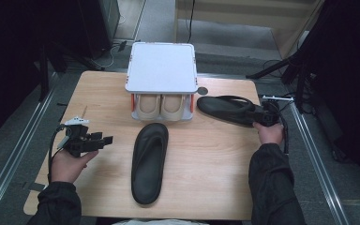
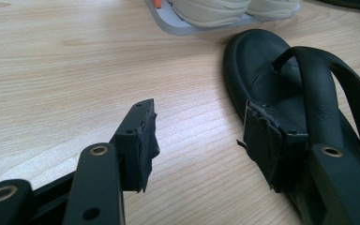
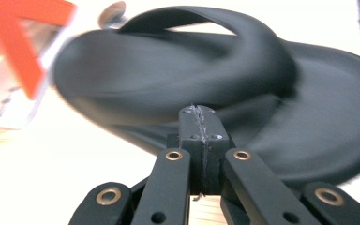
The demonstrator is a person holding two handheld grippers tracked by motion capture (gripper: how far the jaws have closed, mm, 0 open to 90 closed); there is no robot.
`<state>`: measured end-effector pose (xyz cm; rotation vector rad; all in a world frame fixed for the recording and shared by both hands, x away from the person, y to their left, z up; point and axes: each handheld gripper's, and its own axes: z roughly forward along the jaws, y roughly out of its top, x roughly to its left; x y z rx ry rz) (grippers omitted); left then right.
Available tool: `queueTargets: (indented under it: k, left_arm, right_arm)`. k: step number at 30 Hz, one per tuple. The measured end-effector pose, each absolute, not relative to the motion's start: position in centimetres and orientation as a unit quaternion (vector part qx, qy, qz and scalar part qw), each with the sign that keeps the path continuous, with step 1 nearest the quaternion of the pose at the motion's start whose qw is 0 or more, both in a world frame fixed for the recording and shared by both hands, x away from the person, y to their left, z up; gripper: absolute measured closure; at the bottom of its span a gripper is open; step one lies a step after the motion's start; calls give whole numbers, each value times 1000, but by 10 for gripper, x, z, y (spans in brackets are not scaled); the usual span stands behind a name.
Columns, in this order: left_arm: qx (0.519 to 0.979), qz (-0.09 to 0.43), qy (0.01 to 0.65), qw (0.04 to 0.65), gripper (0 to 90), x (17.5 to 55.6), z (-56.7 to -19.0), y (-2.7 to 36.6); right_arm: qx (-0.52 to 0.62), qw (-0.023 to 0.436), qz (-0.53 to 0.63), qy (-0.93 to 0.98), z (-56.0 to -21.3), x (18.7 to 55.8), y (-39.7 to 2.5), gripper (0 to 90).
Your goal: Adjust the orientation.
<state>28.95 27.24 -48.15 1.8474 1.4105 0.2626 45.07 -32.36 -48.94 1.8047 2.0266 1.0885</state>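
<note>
Right gripper [image 1: 262, 116] sits at the heel end of the far sandal [image 1: 225, 109], which lies on the table [image 1: 98, 89] just right of the shoe rack [image 1: 161, 70]; jaws pressed fully together, whether anything is pinched I cannot tell. Left gripper [image 2: 197, 136] hovers wide open, left of the near sandal [image 1: 149, 161]. Both look light, rubbery, flexible; the strap [image 2: 316, 89] or sole edge seems the best grip, since a flat sole may bend.

The high view is dim at its edges, the pale wooden bench [image 1: 206, 164] evenly lit from above with soft shadows. The left gripper view is sharp. The right gripper view is overexposed toward 9 o'clock, its black rubber flip-flop sandal [image 3: 243, 79] motion-blurred.
</note>
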Motion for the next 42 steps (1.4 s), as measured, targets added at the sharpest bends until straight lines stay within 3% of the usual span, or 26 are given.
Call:
queueTargets:
  k: [20,42]
  left_arm:
    - [718,108,569,385,446,275,-484,281]
    - [715,107,576,382,445,269,-486,286]
  right_arm:
    - [543,114,370,745,-485,469,-241,900]
    - [550,118,356,746,-496,482,-227,900]
